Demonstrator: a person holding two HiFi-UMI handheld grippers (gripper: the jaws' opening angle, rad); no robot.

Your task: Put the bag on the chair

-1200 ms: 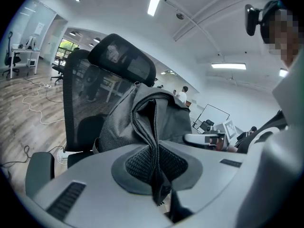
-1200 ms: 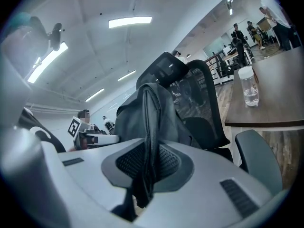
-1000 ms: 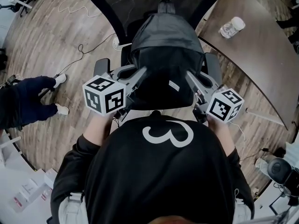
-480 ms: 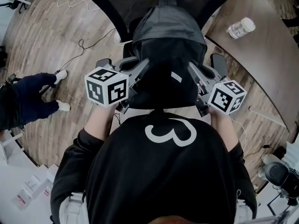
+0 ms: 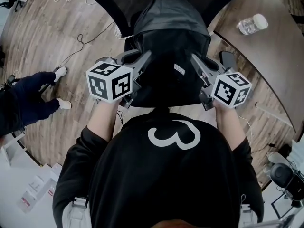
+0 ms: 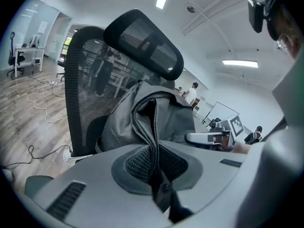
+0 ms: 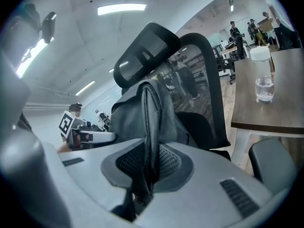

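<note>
A black backpack [image 5: 168, 42] hangs between my two grippers just in front of the black mesh office chair [image 5: 111, 6]. My left gripper [image 5: 144, 61] is shut on a fold of the bag's left side. In the left gripper view the zipper seam [image 6: 153, 141] is pinched between the pads. My right gripper [image 5: 195, 63] is shut on a fold on the bag's right side [image 7: 148, 141]. The mesh backrest [image 6: 88, 84] and headrest [image 6: 145, 44] rise right behind the bag [image 6: 164, 115]. The bag hides the seat, so I cannot tell whether it rests there.
A brown curved table [image 5: 280, 65] stands at the right with a water bottle [image 5: 251, 24] on it. The chair's right armrest [image 5: 227, 59] is just outside my right gripper. A person's dark legs and white shoes [image 5: 33, 96] are at the left. Cables [image 5: 80, 44] lie on the wood floor.
Both grippers have carried the bag a little forward, closer to the chair's backrest. Both grips have held.
</note>
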